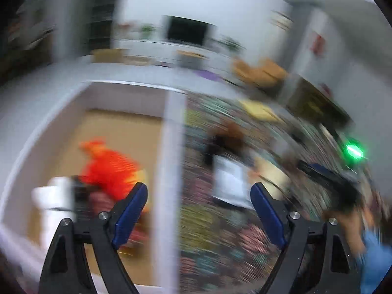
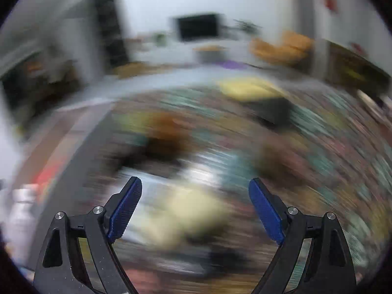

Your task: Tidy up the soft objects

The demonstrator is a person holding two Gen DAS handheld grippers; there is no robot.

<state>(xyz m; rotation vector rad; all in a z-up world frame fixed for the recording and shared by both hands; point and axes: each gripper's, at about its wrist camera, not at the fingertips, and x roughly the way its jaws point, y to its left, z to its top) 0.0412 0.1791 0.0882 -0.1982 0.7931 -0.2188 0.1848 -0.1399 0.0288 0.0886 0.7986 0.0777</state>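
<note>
Both views are heavily blurred. My left gripper (image 1: pixel 199 186) is open with nothing between its blue pads; it hovers over the right wall of a white bin (image 1: pixel 169 147) with a tan floor. Inside the bin lie an orange-red plush (image 1: pixel 110 169) and a white soft item (image 1: pixel 54 196). On the patterned rug (image 1: pixel 208 232) beside the bin sits a brown, black and white soft toy (image 1: pixel 227 161). My right gripper (image 2: pixel 195 180) is open and empty above a cream soft item (image 2: pixel 188 210). A brown and black plush (image 2: pixel 166 134) lies farther off.
A yellow item (image 2: pixel 247 88) and a dark item (image 2: pixel 274 110) lie at the rug's far side. The other gripper's body with a green light (image 1: pixel 354 150) and a hand in a blue sleeve (image 1: pixel 374 257) show at the right. A white cabinet with a dark screen (image 1: pixel 187 30) stands behind.
</note>
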